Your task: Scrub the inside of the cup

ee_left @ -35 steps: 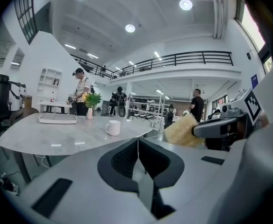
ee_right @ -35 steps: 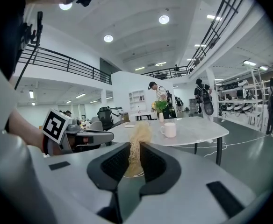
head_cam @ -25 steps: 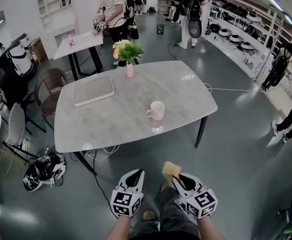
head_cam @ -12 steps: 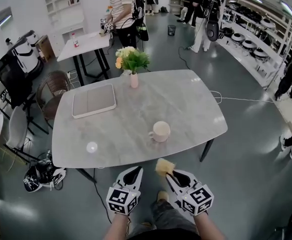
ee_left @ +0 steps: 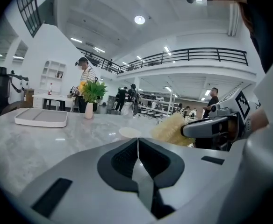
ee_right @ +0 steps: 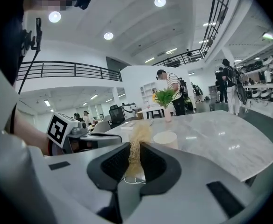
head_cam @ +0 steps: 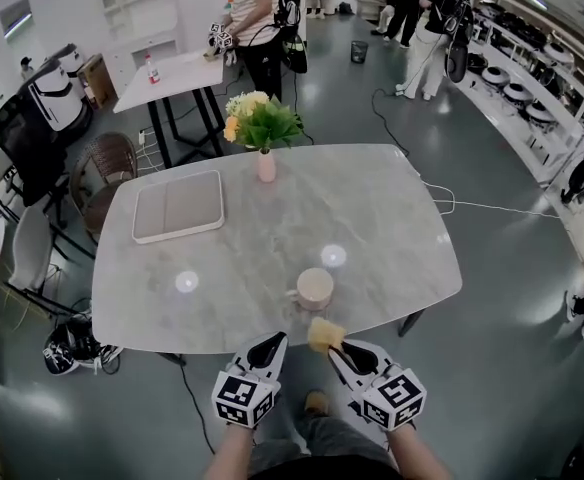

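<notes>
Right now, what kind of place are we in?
Probably a big lab or test hall, not a home: racks of gear line one wall, people with backpacks stand about, and a railed balcony runs overhead.

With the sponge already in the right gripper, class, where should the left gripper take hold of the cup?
Probably by the handle, coming in level from the left. The cup stands upright with its handle toward the left gripper, and a side grip leaves the mouth free for the sponge. Open the shut jaws first.
</notes>
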{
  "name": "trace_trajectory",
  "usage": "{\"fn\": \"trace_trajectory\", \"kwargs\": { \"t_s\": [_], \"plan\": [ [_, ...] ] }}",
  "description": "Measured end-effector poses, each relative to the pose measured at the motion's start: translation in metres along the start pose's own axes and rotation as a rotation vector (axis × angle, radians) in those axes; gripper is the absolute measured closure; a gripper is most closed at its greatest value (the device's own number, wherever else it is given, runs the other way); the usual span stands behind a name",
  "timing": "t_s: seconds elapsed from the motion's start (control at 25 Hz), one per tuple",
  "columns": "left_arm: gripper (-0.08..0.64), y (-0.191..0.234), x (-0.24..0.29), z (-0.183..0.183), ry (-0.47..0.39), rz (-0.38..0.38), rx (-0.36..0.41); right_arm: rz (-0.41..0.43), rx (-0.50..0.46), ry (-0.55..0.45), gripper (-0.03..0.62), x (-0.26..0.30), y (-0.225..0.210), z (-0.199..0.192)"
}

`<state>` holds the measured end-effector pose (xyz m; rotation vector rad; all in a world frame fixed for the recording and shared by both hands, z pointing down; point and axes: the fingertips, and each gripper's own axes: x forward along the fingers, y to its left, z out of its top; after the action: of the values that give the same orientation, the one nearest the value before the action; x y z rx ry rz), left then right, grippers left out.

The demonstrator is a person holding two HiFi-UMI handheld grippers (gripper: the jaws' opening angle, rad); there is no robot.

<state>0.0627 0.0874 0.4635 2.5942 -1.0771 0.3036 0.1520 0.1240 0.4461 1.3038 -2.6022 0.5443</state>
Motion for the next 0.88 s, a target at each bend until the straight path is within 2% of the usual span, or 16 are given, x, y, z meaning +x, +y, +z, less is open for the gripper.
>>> {"fn": "trace_trajectory", "kwargs": {
  "t_s": [0.16,0.44,0.72,0.88],
  "plan": [
    [0.541,0.003,0.014,0.0,-0.002,-0.023,-0.02,0.037,-0.006,0.005,0.528,0.011,-0.019,0.005],
    [0.541,0.019,0.024,-0.015,0.067,0.012,-0.029,0.072,0.017,0.015,0.528,0.026,-0.037,0.009],
    [0.541,0.041,0.053,-0.019,0.132,0.009,0.025,0.055,0.021,0.014,0.528,0.045,-0.061,0.024],
    [0.54,0.052,0.07,-0.024,0.206,-0.038,0.063,0.041,-0.02,0.044,0.528,0.057,-0.072,0.035]
  ]
}}
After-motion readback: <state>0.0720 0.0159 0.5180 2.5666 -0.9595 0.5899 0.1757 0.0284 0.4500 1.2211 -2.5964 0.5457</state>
